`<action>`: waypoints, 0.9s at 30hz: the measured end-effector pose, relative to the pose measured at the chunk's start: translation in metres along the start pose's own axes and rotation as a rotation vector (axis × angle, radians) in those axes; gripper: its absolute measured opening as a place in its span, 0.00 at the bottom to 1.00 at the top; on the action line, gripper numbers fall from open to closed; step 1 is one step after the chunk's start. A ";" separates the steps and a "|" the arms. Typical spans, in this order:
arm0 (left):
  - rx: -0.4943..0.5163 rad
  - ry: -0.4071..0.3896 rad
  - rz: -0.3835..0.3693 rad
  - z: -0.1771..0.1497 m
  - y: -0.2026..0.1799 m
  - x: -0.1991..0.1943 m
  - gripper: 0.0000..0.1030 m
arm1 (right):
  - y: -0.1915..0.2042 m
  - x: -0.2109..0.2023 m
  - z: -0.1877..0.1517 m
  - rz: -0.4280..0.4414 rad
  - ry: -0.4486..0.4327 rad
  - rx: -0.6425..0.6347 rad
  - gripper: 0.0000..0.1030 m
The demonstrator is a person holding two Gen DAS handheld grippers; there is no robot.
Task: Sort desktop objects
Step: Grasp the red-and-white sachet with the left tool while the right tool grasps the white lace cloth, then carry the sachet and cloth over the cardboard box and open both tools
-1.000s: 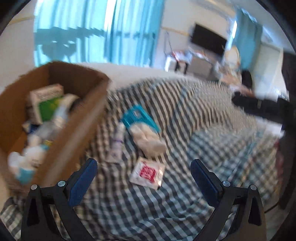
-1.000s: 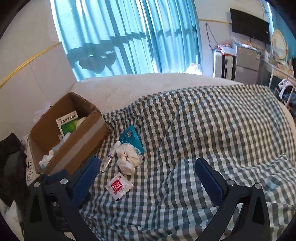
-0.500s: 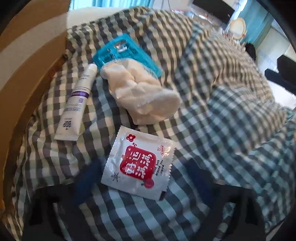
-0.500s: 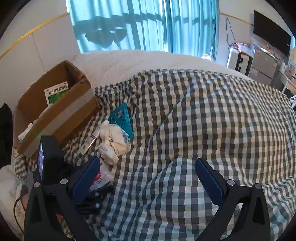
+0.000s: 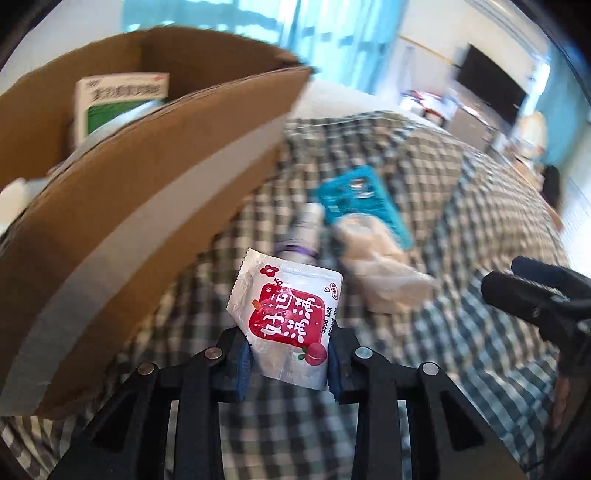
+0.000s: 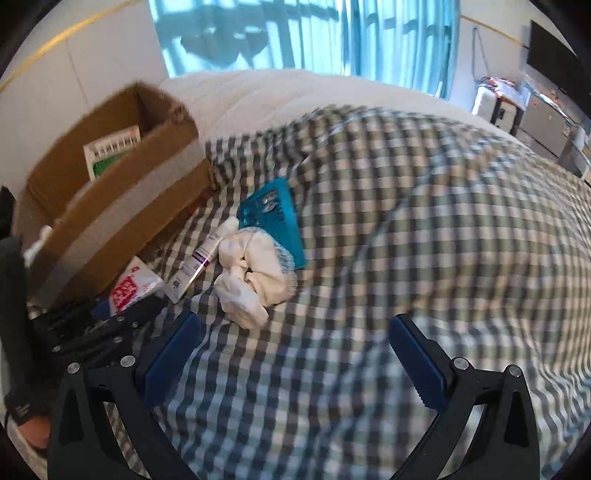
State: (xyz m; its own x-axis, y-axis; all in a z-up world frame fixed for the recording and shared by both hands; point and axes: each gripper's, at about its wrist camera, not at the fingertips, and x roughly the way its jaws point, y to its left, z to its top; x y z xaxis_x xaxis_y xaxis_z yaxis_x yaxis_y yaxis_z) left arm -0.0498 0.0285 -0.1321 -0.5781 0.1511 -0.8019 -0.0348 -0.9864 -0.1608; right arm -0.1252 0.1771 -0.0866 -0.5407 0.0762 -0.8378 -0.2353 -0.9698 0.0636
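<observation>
Sachet (image 5: 290, 321), white with a red label, is sitting between the blue pads of the left gripper (image 5: 286, 363), whose jaws are closing on its lower edges; it is standing up out of the grip, tilted slightly, and appears lifted off the checked cloth (image 5: 461, 332). In the right wrist view the same sachet (image 6: 133, 284) is showing just in front of the cardboard box (image 6: 122, 218), with the dark frame of the left gripper (image 6: 122, 314) around its near end.

Just beyond the sachet a white tube (image 5: 304, 232) with a purple band is lying on the cloth, close to the box's front wall (image 5: 122, 266). Beside the tube a crumpled white cloth bundle (image 6: 255, 273) is resting partly on a teal flat packet (image 6: 275, 218). Inside the box a green and white carton (image 5: 118, 99) is leaning against the far wall.

The right gripper (image 6: 291, 363) is hovering wide open over bare checked cloth, nothing between its blue pads, with the bundle just ahead of its left finger. The cloth is covering a bed (image 6: 295, 96) whose white cover is showing near teal curtains (image 6: 314, 33).
</observation>
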 end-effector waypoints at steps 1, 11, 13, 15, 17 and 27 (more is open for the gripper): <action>-0.011 0.004 0.009 0.001 0.002 0.000 0.32 | 0.003 0.010 0.002 0.003 0.012 -0.006 0.99; -0.030 0.029 0.037 -0.003 0.012 0.011 0.32 | 0.023 0.071 0.001 0.039 0.129 -0.062 0.40; -0.043 0.025 0.029 -0.004 0.014 0.010 0.32 | 0.024 0.068 -0.002 0.010 0.113 -0.084 0.25; -0.063 0.006 0.010 -0.003 0.017 0.008 0.32 | 0.024 0.059 -0.002 0.004 0.090 -0.097 0.18; -0.054 -0.012 0.011 -0.004 0.015 0.003 0.32 | 0.023 0.045 -0.002 0.018 0.065 -0.106 0.17; 0.011 -0.150 -0.063 0.002 -0.011 -0.043 0.32 | 0.047 -0.078 -0.001 0.038 -0.171 -0.113 0.17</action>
State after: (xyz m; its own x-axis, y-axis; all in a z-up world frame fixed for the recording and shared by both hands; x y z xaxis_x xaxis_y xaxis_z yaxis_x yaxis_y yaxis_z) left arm -0.0262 0.0329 -0.0949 -0.6894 0.2019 -0.6957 -0.0829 -0.9760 -0.2011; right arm -0.0931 0.1254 -0.0191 -0.6789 0.0678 -0.7311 -0.1255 -0.9918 0.0246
